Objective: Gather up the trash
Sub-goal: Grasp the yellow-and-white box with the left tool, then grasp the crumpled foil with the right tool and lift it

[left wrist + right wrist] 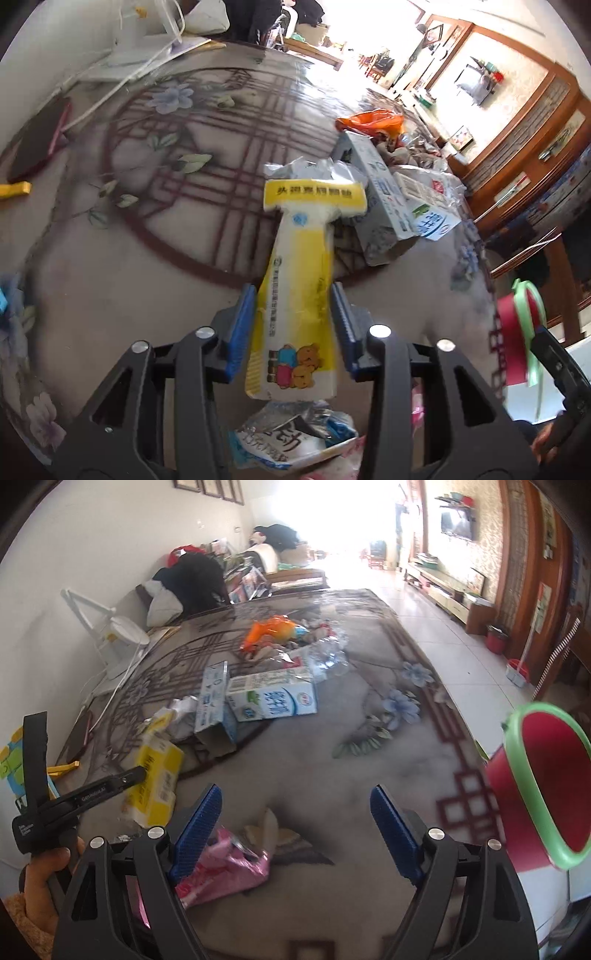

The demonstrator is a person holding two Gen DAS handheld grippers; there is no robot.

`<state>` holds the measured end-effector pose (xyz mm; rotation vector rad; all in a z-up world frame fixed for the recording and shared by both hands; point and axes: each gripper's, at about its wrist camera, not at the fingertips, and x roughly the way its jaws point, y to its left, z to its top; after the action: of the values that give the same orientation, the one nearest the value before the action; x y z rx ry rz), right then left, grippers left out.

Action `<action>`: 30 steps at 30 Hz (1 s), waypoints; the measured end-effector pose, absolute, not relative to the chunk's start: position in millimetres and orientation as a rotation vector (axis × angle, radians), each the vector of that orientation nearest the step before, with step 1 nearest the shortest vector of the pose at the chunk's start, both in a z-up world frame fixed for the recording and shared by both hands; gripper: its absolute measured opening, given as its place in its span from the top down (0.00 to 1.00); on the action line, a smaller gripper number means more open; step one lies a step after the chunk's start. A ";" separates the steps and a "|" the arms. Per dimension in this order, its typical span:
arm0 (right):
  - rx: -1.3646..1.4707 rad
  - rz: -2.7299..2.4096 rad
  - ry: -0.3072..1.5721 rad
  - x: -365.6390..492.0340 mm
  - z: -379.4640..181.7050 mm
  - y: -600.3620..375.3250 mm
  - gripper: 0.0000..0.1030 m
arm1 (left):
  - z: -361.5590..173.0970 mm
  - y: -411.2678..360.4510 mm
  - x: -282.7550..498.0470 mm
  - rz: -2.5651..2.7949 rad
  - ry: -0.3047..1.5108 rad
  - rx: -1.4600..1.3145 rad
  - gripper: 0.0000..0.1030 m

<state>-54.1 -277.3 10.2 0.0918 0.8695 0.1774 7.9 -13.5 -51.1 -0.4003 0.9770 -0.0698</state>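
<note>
**Q:** Between the jaws of the left gripper (293, 314), what is listed?

**A:** Item one: yellow-and-white wrapper (295, 295), long and flat, with a T-shaped head. Both blue pads sit against its sides, so it reads as gripped at the waist. Whether it is lifted off the bench (129, 277) cannot be told. Judged reason for the hold: the narrow middle fits the jaw width, and the wide head stops it slipping through.

**Q:** And the right gripper (295, 819)?

**A:** Jaws wide apart, nothing held. Item two: pink wrapper (225, 867), crumpled, lying just beside its left pad, partly under it. Probably the next pick, hence the open stance.

**Q:** Ahead of the jaws?

**A:** Item three: milk carton (273, 698), on its side. Item four: blue-and-white box (214, 705), touching the carton. Item five: orange bag (269, 631), further off. All untouched, heaped near the bench's middle.

**Q:** Where does it all go?

**A:** Red bin (539, 786), green rim, to the right of the right jaws, beyond the bench edge, mouth tilted toward the camera. Likely placed there for a short carry.
</note>
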 end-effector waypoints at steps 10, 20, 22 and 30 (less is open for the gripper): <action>0.018 0.302 0.901 25.1 18.9 -206.0 0.23 | -68.0 3.9 16.8 -0.094 1.002 -0.576 0.84; 0.160 0.462 1.105 97.9 -8.9 -135.4 0.24 | -73.5 16.1 14.6 -0.070 1.017 -0.664 0.70; 0.179 0.459 1.147 108.7 -17.6 -125.3 0.28 | -74.2 20.2 13.0 -0.066 1.014 -0.685 0.66; 0.162 0.406 1.224 138.1 -41.7 -95.3 0.33 | -70.5 22.2 11.2 -0.073 1.002 -0.691 0.57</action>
<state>138.1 -95.3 -41.7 0.1622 1.2237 0.4060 11.2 22.2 -70.5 -0.6912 1.0024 -0.0728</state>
